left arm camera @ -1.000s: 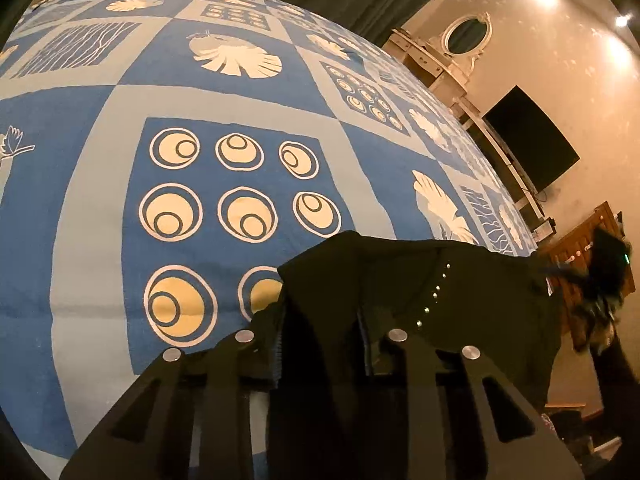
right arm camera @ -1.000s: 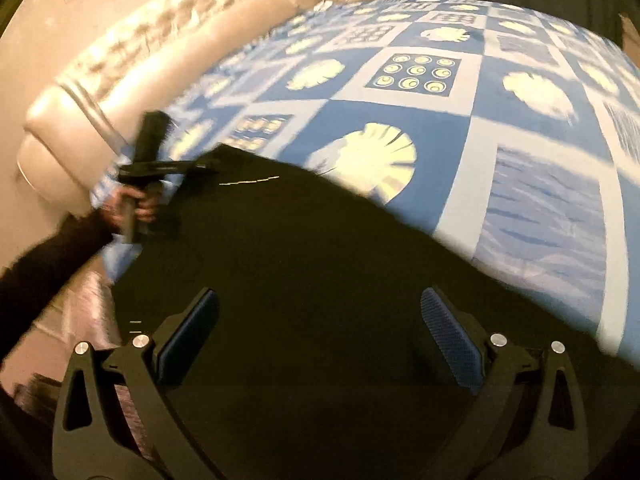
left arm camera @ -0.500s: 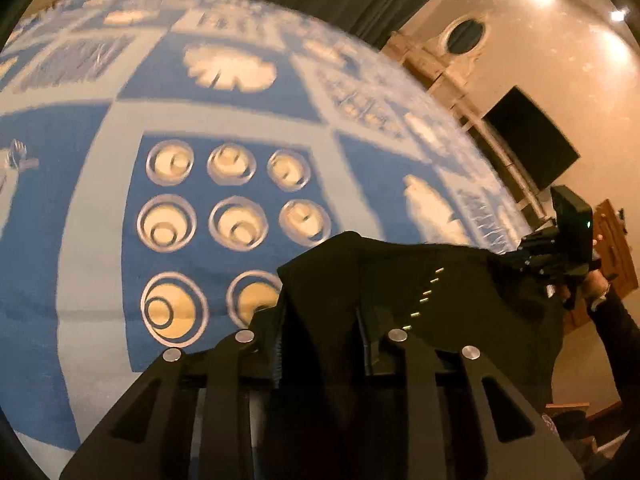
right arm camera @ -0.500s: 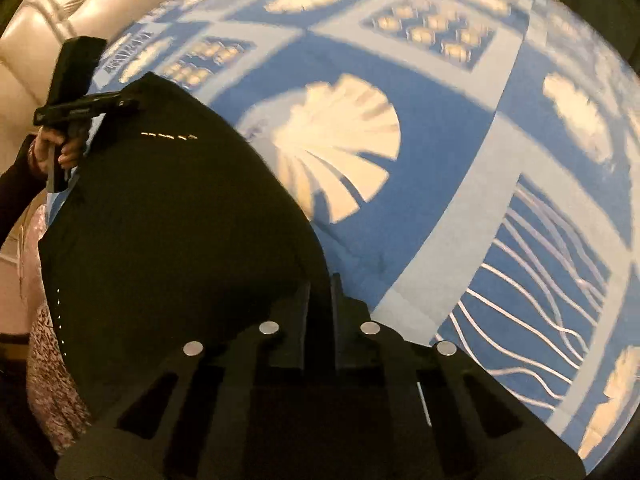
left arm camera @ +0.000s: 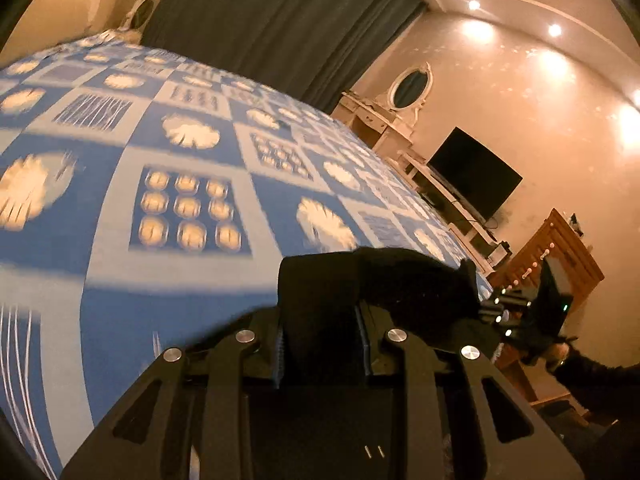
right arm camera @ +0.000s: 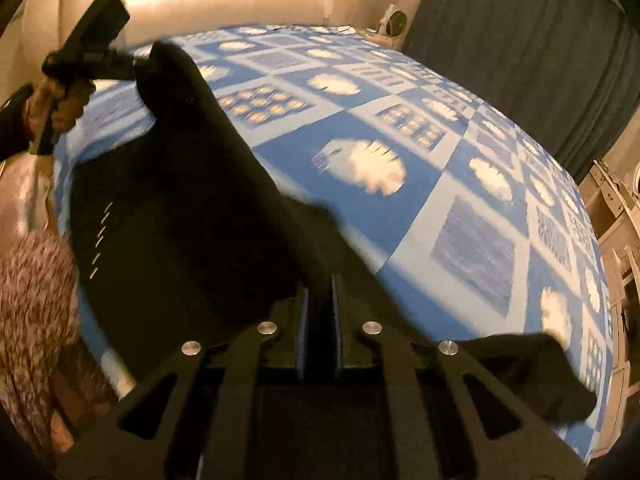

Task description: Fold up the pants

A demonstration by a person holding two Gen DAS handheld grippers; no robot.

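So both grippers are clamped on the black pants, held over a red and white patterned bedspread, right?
Not quite: the bedspread is blue and white, as the right wrist view shows. The rest holds: the left gripper and right gripper are each clamped on the black pants.

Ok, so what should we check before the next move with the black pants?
1. Left gripper shut on pants: ok.
2. Right gripper shut on pants: ok; its jaws have just closed on the cloth.
3. Pants lifted between the two grippers: ok.
4. Bed free ahead for laying down: ok.
5. Pants flat, no twist: cannot tell, blurred and dark.
6. Loose end tucked: not ok, it trails.
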